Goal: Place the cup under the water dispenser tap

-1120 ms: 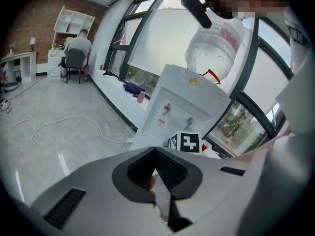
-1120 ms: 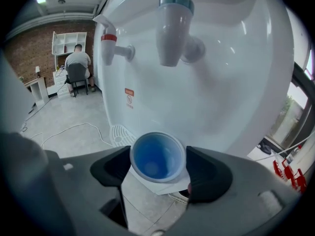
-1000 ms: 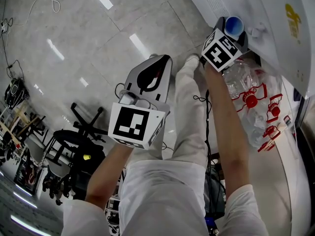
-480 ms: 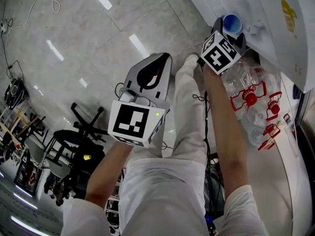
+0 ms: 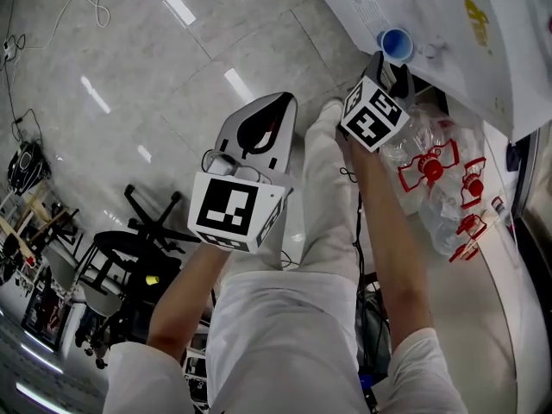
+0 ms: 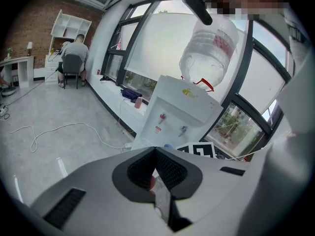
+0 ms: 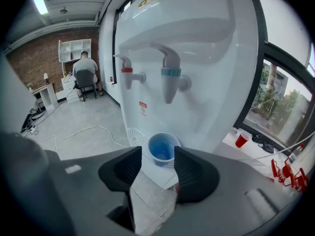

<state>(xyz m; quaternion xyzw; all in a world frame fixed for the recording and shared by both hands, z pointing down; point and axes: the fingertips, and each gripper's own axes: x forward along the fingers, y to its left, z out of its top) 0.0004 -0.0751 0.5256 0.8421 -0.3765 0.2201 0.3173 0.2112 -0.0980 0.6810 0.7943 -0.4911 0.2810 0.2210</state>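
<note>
With the cup sitting mid-frame beneath the blue tap, the right gripper, empty jaws apart but just closing, should be pulling straight back, the left gripper resting pinched together.

The cup is sitting on the drip tray at the right gripper view's lower centre, below the right-hand tap, just beyond the right tongs. The left tongs are hanging mid-frame in the head view, well left of it.
</note>
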